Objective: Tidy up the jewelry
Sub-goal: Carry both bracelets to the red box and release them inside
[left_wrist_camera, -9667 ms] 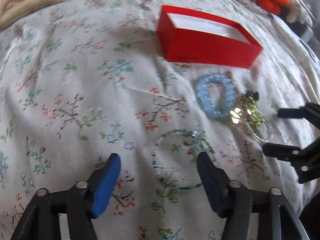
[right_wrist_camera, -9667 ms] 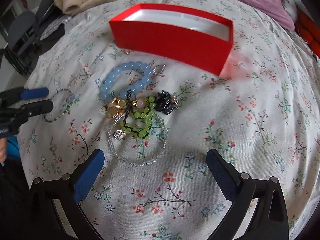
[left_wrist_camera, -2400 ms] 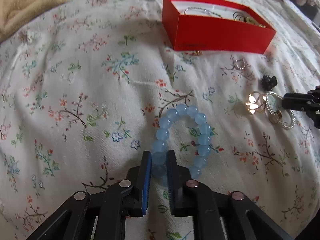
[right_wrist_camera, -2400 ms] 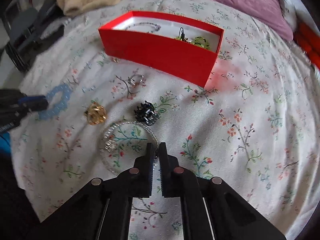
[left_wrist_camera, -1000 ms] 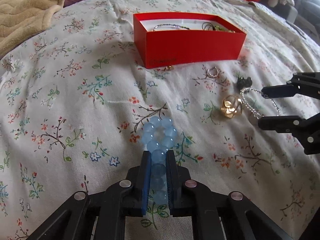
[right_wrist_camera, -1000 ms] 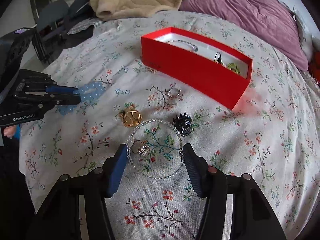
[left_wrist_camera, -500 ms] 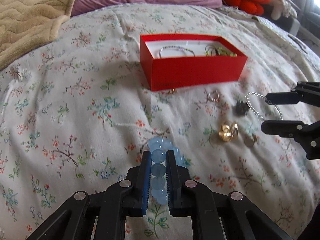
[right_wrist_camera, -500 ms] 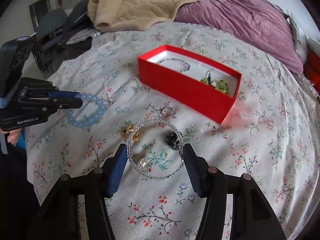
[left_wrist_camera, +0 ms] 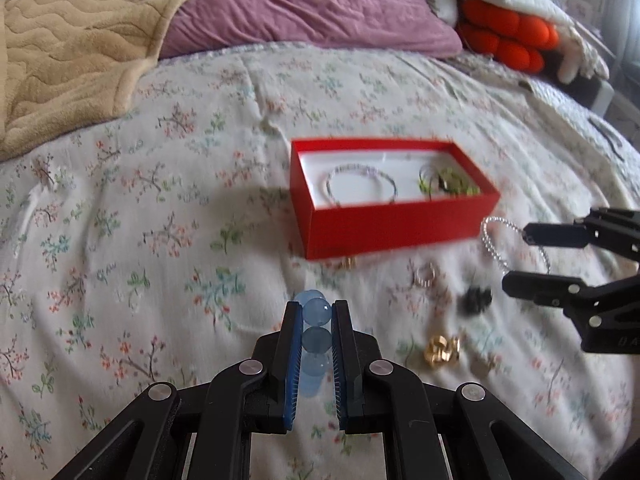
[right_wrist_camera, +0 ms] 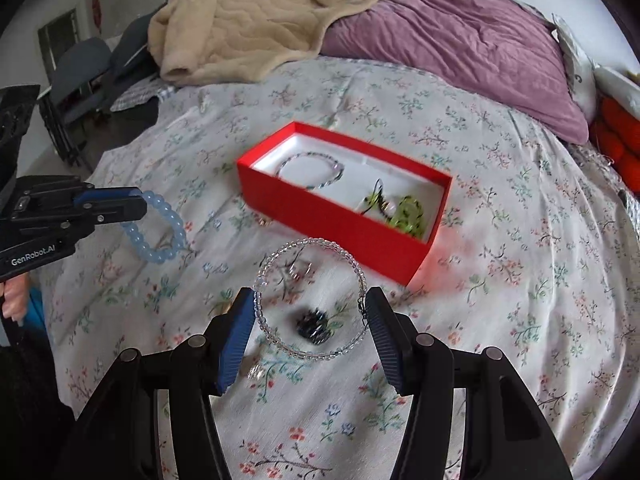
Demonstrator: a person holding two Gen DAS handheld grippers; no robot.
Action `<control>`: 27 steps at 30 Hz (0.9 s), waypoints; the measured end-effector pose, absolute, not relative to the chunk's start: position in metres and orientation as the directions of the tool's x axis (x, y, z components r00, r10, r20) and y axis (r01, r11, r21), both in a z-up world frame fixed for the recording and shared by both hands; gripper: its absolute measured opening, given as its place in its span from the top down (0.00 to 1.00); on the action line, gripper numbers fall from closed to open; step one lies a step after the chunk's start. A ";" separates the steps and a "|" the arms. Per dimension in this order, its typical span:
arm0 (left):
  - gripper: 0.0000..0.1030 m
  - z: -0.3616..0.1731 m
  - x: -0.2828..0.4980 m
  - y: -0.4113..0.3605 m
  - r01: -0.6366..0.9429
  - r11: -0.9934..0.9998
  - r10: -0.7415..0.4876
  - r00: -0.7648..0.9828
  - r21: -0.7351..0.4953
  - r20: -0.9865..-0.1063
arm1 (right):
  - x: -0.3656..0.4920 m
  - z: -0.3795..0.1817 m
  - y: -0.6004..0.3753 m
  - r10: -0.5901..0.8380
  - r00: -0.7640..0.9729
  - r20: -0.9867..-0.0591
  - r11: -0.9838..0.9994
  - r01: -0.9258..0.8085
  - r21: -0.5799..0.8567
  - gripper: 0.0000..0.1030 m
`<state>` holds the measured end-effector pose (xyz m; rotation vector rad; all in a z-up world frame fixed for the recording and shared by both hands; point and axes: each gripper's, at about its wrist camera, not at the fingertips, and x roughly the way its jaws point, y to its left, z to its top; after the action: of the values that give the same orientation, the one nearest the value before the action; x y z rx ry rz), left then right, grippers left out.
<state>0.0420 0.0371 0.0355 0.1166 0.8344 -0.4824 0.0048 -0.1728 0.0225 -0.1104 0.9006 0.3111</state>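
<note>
My left gripper [left_wrist_camera: 316, 309] is shut on a light blue bead bracelet [left_wrist_camera: 317, 312], held above the floral bedspread; in the right wrist view the blue bracelet [right_wrist_camera: 160, 236] hangs from the left gripper [right_wrist_camera: 138, 204]. My right gripper [right_wrist_camera: 311, 297] holds a clear bead bracelet [right_wrist_camera: 312, 243] spanned between its two pads, off the bed. The left wrist view shows the right gripper [left_wrist_camera: 520, 259] with the clear bracelet [left_wrist_camera: 491, 242] near the corner of the red box [left_wrist_camera: 396, 228]. In the red box [right_wrist_camera: 332, 212] lie a thin bead bracelet [right_wrist_camera: 310, 170] and a green bead piece [right_wrist_camera: 404, 212].
A black hair claw [left_wrist_camera: 476, 300], a gold piece [left_wrist_camera: 442, 350] and a small ring [left_wrist_camera: 426, 274] lie on the bedspread in front of the box. A beige blanket [left_wrist_camera: 60, 48], a purple pillow [left_wrist_camera: 304, 4] and orange cushions [left_wrist_camera: 508, 36] lie behind it. A chair [right_wrist_camera: 80, 68] stands beside the bed.
Both grippers have risen with their bracelets. The blue bracelet and the clear one have left the bedspread, and the red box now sits lower and nearer the middle of both views.
</note>
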 end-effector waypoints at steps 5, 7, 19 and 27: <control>0.92 0.049 0.054 0.034 0.432 0.893 -0.384 0.590 -0.123 -0.710 | 0.016 0.032 -0.180 0.208 0.592 -0.778 0.958 -0.286 0.039 0.42; 0.92 0.056 0.060 0.030 0.426 0.894 -0.392 0.598 -0.138 -0.699 | 0.022 0.036 -0.185 0.205 0.598 -0.775 0.961 -0.272 0.044 0.42; 0.92 0.069 0.091 -0.004 0.398 0.886 -0.448 0.602 -0.238 -0.661 | 0.050 0.046 -0.202 0.189 0.601 -0.777 0.975 -0.207 0.077 0.42; 0.92 0.066 0.113 -0.029 0.386 0.866 -0.496 0.584 -0.318 -0.642 | 0.070 0.039 -0.208 0.173 0.591 -0.788 0.981 -0.170 0.088 0.42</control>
<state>0.1129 -0.0294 0.0665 -0.1499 0.7943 -0.5170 0.0698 -0.2077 0.0393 0.0035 0.9173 0.2000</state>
